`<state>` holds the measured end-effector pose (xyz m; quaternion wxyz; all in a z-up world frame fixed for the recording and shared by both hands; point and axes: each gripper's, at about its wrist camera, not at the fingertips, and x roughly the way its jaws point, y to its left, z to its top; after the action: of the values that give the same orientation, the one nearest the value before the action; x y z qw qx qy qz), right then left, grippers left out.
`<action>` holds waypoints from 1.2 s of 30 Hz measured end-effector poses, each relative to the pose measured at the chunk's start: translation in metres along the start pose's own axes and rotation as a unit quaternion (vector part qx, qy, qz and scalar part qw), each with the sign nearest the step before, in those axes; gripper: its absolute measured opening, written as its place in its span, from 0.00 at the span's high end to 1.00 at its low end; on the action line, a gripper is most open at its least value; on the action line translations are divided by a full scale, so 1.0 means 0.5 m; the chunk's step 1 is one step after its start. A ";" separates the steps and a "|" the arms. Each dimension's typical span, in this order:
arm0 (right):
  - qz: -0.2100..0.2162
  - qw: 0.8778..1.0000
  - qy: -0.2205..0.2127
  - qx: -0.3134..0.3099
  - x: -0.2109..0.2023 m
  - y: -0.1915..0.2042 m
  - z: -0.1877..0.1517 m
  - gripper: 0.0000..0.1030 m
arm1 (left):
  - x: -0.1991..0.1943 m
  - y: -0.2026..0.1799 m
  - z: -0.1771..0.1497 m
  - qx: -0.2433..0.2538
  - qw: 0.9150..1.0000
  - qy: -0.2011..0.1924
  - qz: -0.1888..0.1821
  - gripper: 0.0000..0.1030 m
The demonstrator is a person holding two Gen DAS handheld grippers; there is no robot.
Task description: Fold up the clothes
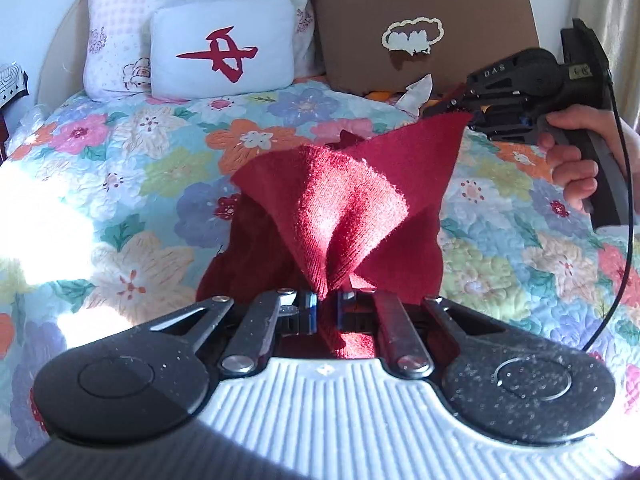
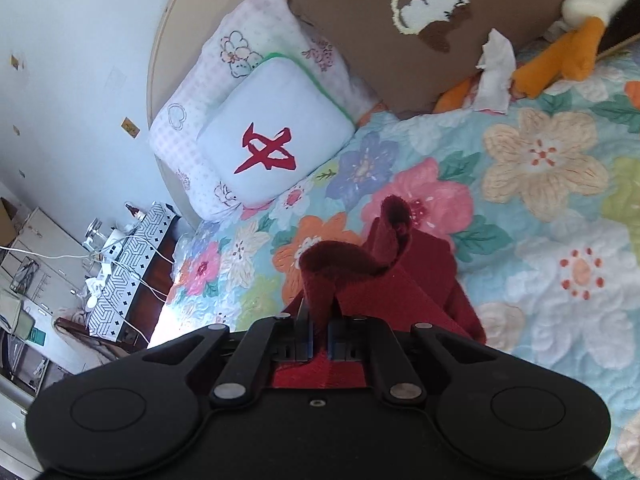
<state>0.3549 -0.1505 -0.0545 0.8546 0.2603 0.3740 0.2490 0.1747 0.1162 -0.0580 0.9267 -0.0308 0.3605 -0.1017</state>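
- Across the bed lies a quilted floral quilt [image 1: 132, 184], puffy and stitched.
- Lifted above it hangs a red ribbed knit cloth [image 1: 352, 208], peaked in soft folds between both grippers.
- Left gripper [image 1: 327, 300] is clamped tight on one corner.
- Right gripper [image 2: 319, 334] pinches another edge, jaws closed.

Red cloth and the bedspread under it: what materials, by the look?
Red cloth: likely a soft knit or terry, matte; fine ribs and a fuzzy nap show where it is lit. Bedspread: probably quilted cotton, matte; puffy stitched outlines around printed flowers.
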 end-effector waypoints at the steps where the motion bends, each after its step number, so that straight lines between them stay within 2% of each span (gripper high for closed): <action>1: -0.004 1.000 0.004 -0.017 0.008 0.019 0.006 0.92 | 0.003 0.010 -0.006 -0.005 1.000 0.007 0.000 0.92; 3: -0.015 0.998 0.016 -0.067 0.021 0.065 0.021 0.92 | 0.013 0.023 -0.017 -0.015 1.000 0.009 0.003 0.92; 6: -0.043 0.991 0.041 -0.124 0.050 0.119 0.038 0.92 | 0.022 0.039 -0.032 -0.038 0.999 0.004 -0.014 0.92; 9: -0.065 0.979 0.062 -0.183 0.086 0.154 0.040 0.92 | 0.017 0.055 -0.056 -0.048 0.998 -0.027 -0.031 0.92; 10: -0.072 0.974 0.067 -0.203 0.097 0.162 0.039 0.92 | 0.018 0.066 -0.062 -0.061 0.997 -0.037 -0.039 0.92; 12: -0.074 0.971 0.064 -0.218 0.107 0.168 0.034 0.92 | 0.035 0.089 -0.069 -0.096 0.993 -0.026 -0.056 0.92; 13: -0.074 0.971 0.059 -0.218 0.112 0.166 0.031 0.92 | 0.044 0.101 -0.073 -0.113 0.991 -0.020 -0.065 0.92; 15: -0.074 0.976 0.050 -0.200 0.126 0.158 0.025 0.92 | 0.047 0.097 -0.072 -0.083 0.995 -0.030 -0.042 0.92; 17: -0.071 0.980 0.045 -0.181 0.141 0.151 0.020 0.92 | 0.047 0.105 -0.068 -0.082 0.995 -0.040 -0.042 0.92; 20: -0.059 0.986 0.047 -0.148 0.167 0.152 0.014 0.92 | 0.052 0.131 -0.068 -0.121 0.990 -0.033 -0.071 0.92; 29: -0.061 0.984 0.051 -0.161 0.235 0.171 -0.007 0.92 | 0.078 0.167 -0.096 -0.145 0.988 -0.011 -0.055 0.92; 36: -0.028 0.990 0.057 -0.125 0.253 0.154 -0.021 0.73 | 0.113 0.178 -0.120 -0.162 0.986 0.023 -0.043 0.92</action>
<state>0.4044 -0.0122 -0.0765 0.8643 0.1266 0.3952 0.2842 0.1896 0.1925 -0.1515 0.8957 -0.1934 0.3919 -0.0822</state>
